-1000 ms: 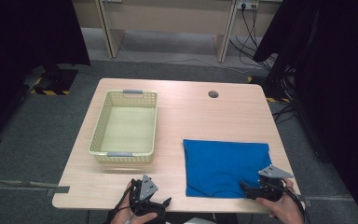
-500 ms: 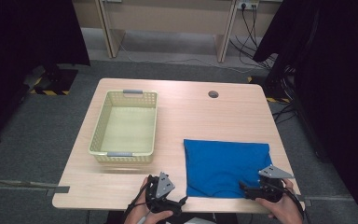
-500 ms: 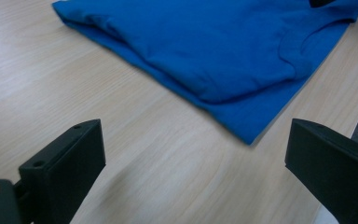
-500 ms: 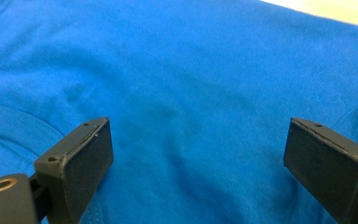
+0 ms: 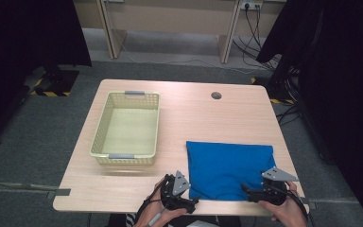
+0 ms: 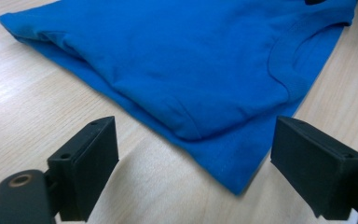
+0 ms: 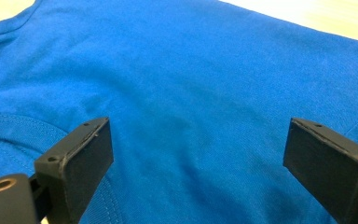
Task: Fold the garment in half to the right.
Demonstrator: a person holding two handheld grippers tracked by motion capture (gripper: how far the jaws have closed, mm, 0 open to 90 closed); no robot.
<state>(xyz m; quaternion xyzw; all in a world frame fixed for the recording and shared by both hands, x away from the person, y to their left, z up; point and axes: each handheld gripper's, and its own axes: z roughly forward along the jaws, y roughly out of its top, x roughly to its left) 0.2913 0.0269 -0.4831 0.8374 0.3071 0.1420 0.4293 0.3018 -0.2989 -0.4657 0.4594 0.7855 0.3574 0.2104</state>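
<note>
A folded blue T-shirt [image 5: 229, 165] lies flat on the right half of the wooden table [image 5: 203, 118]. My left gripper [image 5: 193, 202] is at the shirt's near left corner, by the table's front edge. In the left gripper view that corner of the shirt [image 6: 191, 70] reaches in between the wide-set jaws of the left gripper [image 6: 196, 161]. They have just been closing a little, and the pads are clear of the cloth. My right gripper [image 5: 246, 191] hovers over the shirt's near right part. In its own view the right gripper [image 7: 196, 158] stands open above the shirt's fabric [image 7: 191, 79].
An empty pale yellow basket [image 5: 126, 125] with grey handles stands on the table's left half. A round cable hole [image 5: 216, 95] sits near the far edge. Dark curtains hang at both sides, and desk legs and cables stand beyond the table.
My left gripper has slid rightward along the table's front edge up to the shirt's near left corner. The right gripper and the shirt have stayed put.
</note>
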